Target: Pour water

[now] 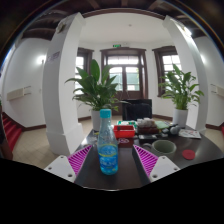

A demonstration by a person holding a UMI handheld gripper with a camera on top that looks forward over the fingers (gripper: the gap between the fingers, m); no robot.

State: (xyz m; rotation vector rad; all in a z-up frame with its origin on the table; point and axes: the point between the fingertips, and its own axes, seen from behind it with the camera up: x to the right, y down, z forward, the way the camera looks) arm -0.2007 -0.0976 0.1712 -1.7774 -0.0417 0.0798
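The claw (109,160) stood wide, its two fingers spread apart with the purple pads (80,158) facing inward. Between them rose a clear bottle (107,142) with a blue cap and a blue label, upright on the dark table (195,152). A gap showed at either side of the bottle, so neither pad pressed on it; it rested on the table by its own weight, a little nearer the left finger than the right.

Just beyond the right finger, and off to that side, sat a green cup (164,148), upright with its mouth open. Next to it, farther right, lay a small red dish (187,154). Whether either held anything could not be told.

Beyond the bottle, farther back on the table, stood a red box (125,129) among some clutter too small to make out. Behind that was a dark screen (136,108).

Well ahead of the claw, a large leafy plant (97,90) rose to the left of the bottle's line, and a second plant (180,88) in a white pot stood off to the right. Between them, at the far wall, were dark-framed doors (127,72) with windows at each side. A white pillar (60,85) stood to the left of the first plant.
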